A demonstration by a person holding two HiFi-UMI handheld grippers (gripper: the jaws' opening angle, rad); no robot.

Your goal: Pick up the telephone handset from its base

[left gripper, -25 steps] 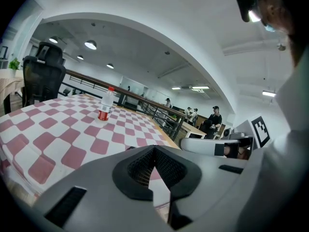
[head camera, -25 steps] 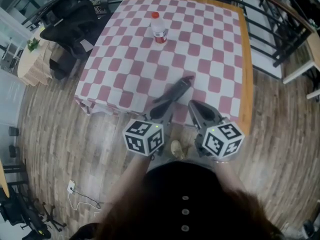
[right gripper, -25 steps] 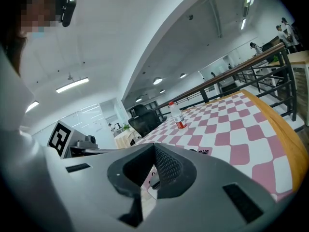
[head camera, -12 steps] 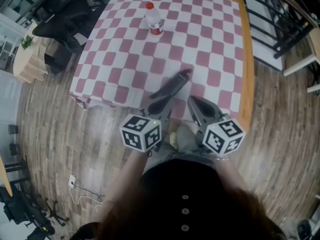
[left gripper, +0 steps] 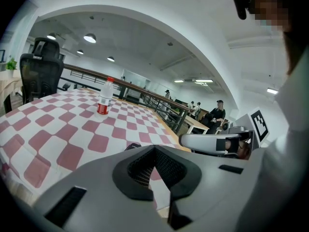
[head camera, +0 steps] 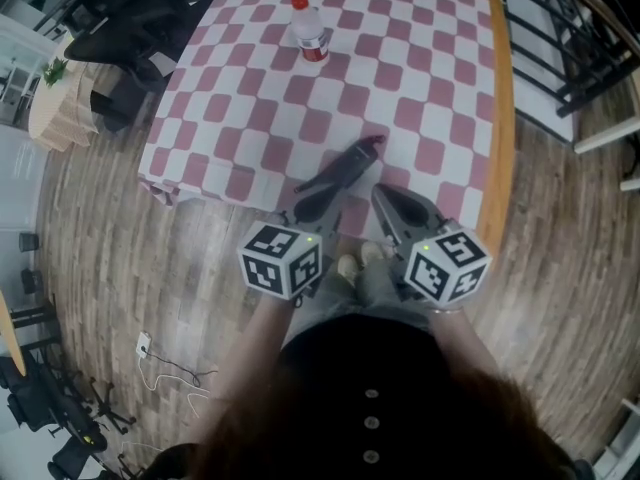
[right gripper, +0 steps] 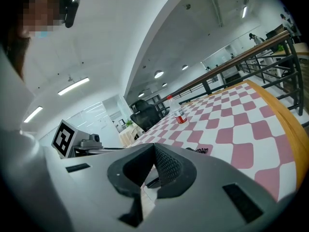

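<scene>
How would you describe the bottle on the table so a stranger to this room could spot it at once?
Find the table draped in a red-and-white checked cloth. Toward its far side stands a clear bottle, upright and alone. Its red cap and red label band set it apart from the dark handset lying flat by the near edge.

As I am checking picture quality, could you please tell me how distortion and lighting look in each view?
Head view: strong fisheye, floor planks curve around the checked table; evenly lit. Left gripper view: dark rounded corners, bottle sharp. Right gripper view: tilted, bright ceiling strip lights.
</scene>
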